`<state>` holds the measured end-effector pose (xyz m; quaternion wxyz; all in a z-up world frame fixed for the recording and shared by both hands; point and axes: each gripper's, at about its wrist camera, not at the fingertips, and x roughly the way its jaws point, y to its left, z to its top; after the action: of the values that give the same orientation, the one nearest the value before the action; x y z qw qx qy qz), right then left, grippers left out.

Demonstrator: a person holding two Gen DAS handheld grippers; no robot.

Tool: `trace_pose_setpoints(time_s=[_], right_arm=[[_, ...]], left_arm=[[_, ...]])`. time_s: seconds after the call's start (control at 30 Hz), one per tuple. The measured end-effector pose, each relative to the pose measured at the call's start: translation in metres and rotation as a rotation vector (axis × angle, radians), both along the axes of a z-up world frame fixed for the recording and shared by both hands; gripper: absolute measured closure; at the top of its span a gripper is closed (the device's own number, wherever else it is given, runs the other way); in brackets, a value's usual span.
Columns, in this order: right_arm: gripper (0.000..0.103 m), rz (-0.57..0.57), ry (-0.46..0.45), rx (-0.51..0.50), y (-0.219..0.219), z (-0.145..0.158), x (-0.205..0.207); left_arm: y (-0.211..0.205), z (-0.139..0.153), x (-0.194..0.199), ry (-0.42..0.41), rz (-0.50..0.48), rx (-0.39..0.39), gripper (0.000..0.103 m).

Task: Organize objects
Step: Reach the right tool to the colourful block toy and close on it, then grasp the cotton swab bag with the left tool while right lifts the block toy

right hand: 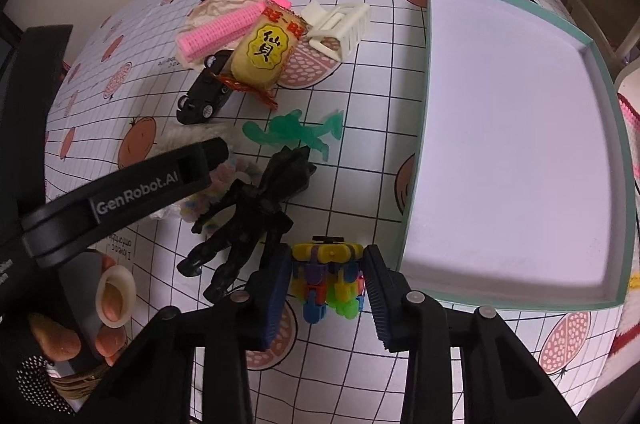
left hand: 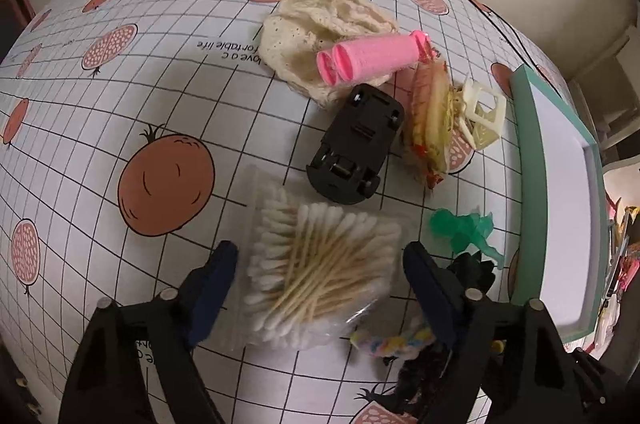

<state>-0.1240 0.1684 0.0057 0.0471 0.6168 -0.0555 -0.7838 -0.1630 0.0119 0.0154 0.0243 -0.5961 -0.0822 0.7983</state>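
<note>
Left hand-held gripper (left hand: 320, 272) wide open, jaws either side of cotton swab bag (left hand: 316, 276) on table (left hand: 120, 95), not touching. Black toy car (left hand: 354, 143) just beyond. Right hand-held gripper (right hand: 327, 276) partly open, jaws flanking colourful block toy (right hand: 326, 276), contact unclear. Teal tray (right hand: 520, 143) right, empty.

Left tool (left hand: 320, 264) low over the desk (left hand: 120, 103), jaws spread wide either side of the cotton swab bag (left hand: 316, 276), right tool (right hand: 326, 276) jaws parted around the colourful block toy (right hand: 326, 276), person's fingers (right hand: 108, 304) curled round the left tool's handle
</note>
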Motion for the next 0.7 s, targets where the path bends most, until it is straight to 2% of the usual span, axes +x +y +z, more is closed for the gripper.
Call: trace_pose_setpoints(time_s=[0.17,0.47,0.57,0.7], right_arm=[[0.064,-0.004,0.012,-0.001,0.005,0.004,0.001],[0.064,-0.015,0.037,-0.019,0.018,0.015,0.004],[0.064,-0.024,0.061,-0.029,0.022,0.021,0.005],[0.064,-0.043,0.121,-0.045,0.03,0.035,0.007]], left_arm=[[-0.003,0.002,0.001,0.004,0.001,0.007,0.03],[-0.017,0.009,0.005,0.019,0.037,0.01,0.032],[-0.026,0.016,0.011,0.051,0.069,0.018,0.032],[-0.031,0.033,0.013,0.135,0.097,0.013,0.032]])
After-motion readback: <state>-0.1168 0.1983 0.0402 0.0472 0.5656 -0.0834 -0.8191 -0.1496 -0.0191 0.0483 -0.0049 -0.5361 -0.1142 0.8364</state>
